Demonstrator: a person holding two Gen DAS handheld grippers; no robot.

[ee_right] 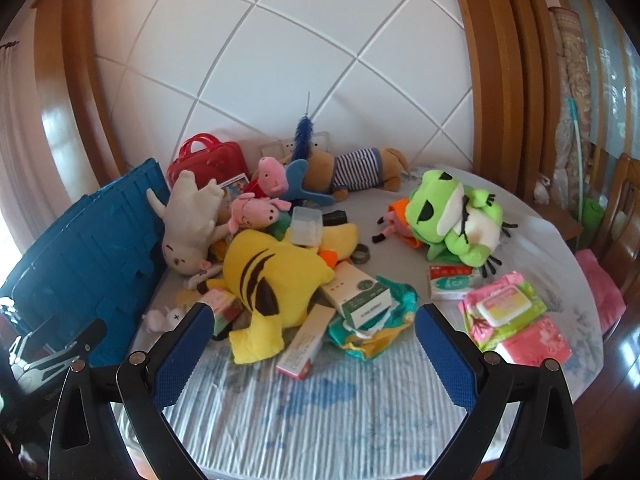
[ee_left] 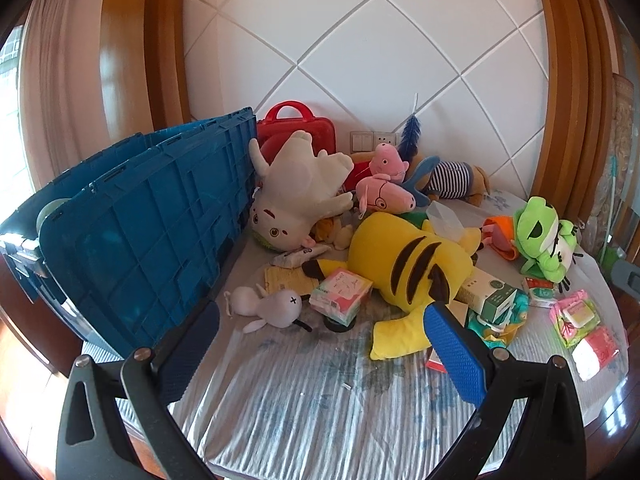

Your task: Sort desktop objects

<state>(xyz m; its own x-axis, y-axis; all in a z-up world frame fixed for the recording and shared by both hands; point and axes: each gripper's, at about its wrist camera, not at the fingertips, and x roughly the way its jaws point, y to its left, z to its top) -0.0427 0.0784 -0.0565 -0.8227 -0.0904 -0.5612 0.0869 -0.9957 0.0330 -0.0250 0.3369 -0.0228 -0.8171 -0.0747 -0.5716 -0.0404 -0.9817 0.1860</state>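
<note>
In the left wrist view, the left gripper (ee_left: 320, 344) hangs over the striped cloth (ee_left: 304, 412) with its jaws spread wide and nothing between them. The yellow plush (ee_left: 408, 264) lies at about 1 o'clock from the gripper, its lower limb just beside the right-hand pad. A tissue pack (ee_left: 340, 294) sits at 12 o'clock, resting on a dark round thing, and one small grey bunny (ee_left: 272, 308) lies at 11 o'clock. The blue crate (ee_left: 152, 224) leans along the 10 o'clock side, close to the left-hand pad. Farther off at 12 o'clock are one white plush (ee_left: 300, 188), upside down, and two pink pig plushes (ee_left: 386, 184). One green frog plush (ee_left: 546, 236) sits at 2 o'clock, well apart.

In the right wrist view, the right gripper (ee_right: 312, 356) is likewise opened wide and holds nothing. The yellow plush (ee_right: 272, 280) lies at 11 o'clock, its lower limb near the left-hand pad. One green-and-white box (ee_right: 360, 300) rests at 12 o'clock on a teal crumpled wrapper (ee_right: 396, 316), and one long slim box (ee_right: 306, 344) lies just below it. Two pink packs (ee_right: 508, 316) sit at 2 o'clock, near the right-hand pad. One green frog plush (ee_right: 456, 216) is at 1 o'clock, and one brown dog in a striped shirt (ee_right: 356, 172) lies far back at 12 o'clock. The blue crate (ee_right: 80, 248) stands at 10 o'clock.
</note>
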